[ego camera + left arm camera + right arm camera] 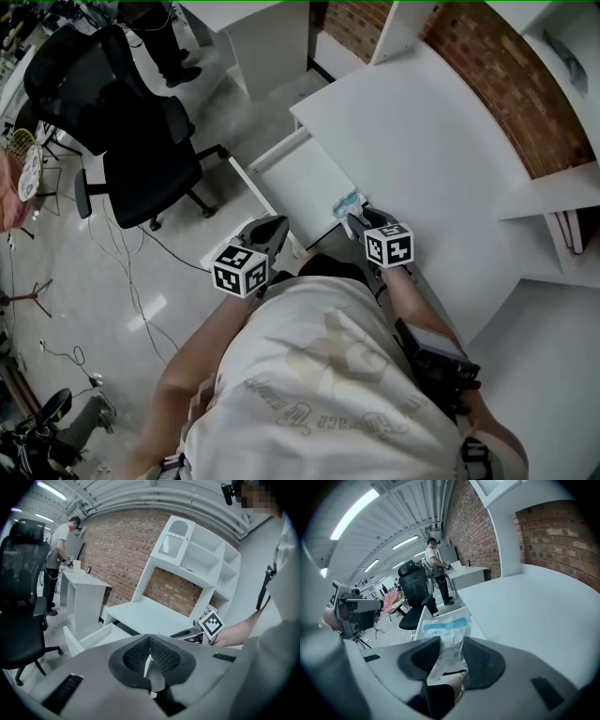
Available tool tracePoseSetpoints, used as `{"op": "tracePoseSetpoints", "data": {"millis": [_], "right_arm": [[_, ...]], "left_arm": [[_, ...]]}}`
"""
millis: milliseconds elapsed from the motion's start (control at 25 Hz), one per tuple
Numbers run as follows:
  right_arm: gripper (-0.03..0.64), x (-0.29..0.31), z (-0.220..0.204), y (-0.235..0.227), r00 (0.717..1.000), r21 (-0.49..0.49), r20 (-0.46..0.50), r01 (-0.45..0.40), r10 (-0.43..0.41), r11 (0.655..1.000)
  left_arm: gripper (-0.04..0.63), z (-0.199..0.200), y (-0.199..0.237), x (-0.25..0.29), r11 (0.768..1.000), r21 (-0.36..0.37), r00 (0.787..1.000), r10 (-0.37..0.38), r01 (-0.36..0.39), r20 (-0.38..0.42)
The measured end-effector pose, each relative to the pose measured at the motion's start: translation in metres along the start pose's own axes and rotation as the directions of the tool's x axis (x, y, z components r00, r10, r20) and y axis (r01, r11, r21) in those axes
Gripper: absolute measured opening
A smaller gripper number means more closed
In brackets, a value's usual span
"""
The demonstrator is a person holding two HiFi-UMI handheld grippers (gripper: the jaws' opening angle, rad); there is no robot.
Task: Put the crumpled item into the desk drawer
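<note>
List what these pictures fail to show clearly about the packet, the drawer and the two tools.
- Print on the crumpled white-and-blue plastic packet: too small and blurred, right gripper view.
- Packet's lower end: hidden between the right tool's black pads.
- Open white desk drawer's near end: head view, partly covered by the tools.
- Drawer's inside: left gripper view, mostly behind the left tool's grey body.

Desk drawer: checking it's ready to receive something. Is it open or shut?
Open: the drawer sticks out from under the desk, its white inside showing from above.
</note>
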State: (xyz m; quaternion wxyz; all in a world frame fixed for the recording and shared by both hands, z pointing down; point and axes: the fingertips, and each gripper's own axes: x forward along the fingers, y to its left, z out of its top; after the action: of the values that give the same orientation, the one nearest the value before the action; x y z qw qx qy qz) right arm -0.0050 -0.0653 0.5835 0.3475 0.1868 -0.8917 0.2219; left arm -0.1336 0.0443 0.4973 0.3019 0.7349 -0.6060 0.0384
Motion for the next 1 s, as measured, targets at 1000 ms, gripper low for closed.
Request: {"op": "tracePoseSetpoints", "data": {"millis": [1000], "right_arm": [[0.172, 0.117, 0.026, 0.034, 0.967, -0.111, -0.196, -0.189, 0.165, 0.976]], "left_arm": [[0.021, 0.006, 0.063, 0.022, 0.99, -0.109, 0.995, 0.078, -0.084, -0.056]]}}
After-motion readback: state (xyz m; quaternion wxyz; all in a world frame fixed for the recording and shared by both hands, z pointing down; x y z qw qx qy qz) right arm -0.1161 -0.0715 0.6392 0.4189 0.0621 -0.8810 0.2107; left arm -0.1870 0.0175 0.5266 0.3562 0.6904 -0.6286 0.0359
